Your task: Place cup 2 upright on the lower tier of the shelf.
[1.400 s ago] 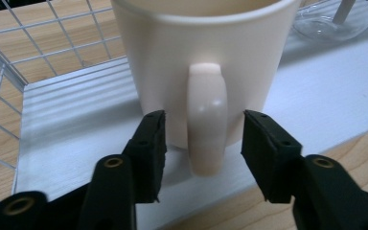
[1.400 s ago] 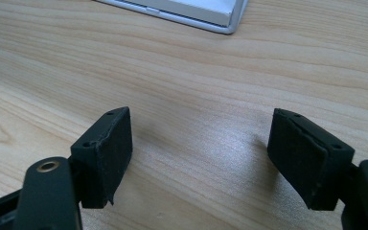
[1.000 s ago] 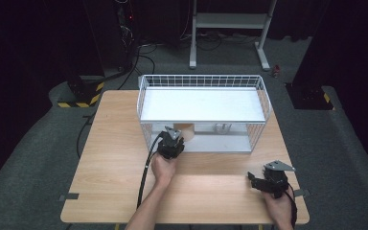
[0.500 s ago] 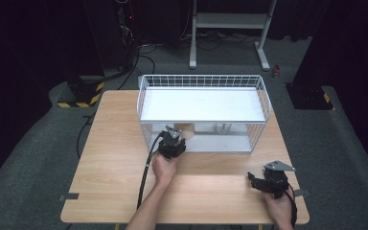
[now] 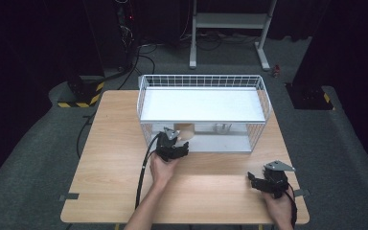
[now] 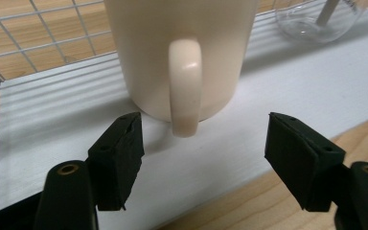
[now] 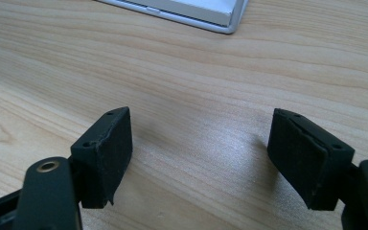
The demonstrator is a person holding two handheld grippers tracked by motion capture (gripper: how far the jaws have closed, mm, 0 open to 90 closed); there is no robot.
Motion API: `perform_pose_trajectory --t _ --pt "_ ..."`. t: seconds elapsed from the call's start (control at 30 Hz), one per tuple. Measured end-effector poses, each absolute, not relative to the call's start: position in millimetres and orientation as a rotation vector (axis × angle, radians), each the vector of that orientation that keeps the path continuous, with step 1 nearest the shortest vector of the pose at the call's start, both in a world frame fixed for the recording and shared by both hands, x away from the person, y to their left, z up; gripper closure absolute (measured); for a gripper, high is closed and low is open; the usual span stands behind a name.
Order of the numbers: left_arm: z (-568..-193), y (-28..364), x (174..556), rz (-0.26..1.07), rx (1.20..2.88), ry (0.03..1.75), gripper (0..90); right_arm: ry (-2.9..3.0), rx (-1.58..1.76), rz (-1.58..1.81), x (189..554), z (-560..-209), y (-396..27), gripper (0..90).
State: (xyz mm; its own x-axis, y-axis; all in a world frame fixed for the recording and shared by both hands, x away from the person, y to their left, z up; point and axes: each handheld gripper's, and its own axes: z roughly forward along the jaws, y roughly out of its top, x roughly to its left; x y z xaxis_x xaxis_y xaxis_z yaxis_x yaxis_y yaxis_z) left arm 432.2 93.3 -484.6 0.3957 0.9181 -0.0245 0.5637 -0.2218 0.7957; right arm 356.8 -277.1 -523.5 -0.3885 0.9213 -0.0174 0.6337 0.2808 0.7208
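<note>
Our left gripper (image 6: pixel 203 160), jaws just opening, stands apart around the cream mug's (image 6: pixel 182 57) handle on the rack's (image 5: pixel 203 105) lower shelf, while our right gripper (image 7: pixel 201 160) rests open near the table's (image 5: pixel 124 158) right edge.

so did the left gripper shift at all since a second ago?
No. The left gripper sits at the same spot against the wire rack's front edge; its jaws have just been opening, off the cream mug's handle.

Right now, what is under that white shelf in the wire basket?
A cream mug stands on the lower white board, with a clear glass beyond it. The shelf covers most of that level from above.
</note>
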Motion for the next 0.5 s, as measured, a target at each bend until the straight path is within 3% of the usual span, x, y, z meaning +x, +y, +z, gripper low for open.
perform_pose_trajectory --t 0.5 --pt "-477.4 101.4 419.3 0.572 1.884 1.246 28.7 2.122 1.397 0.889 356.9 -523.5 -277.1 23.8"
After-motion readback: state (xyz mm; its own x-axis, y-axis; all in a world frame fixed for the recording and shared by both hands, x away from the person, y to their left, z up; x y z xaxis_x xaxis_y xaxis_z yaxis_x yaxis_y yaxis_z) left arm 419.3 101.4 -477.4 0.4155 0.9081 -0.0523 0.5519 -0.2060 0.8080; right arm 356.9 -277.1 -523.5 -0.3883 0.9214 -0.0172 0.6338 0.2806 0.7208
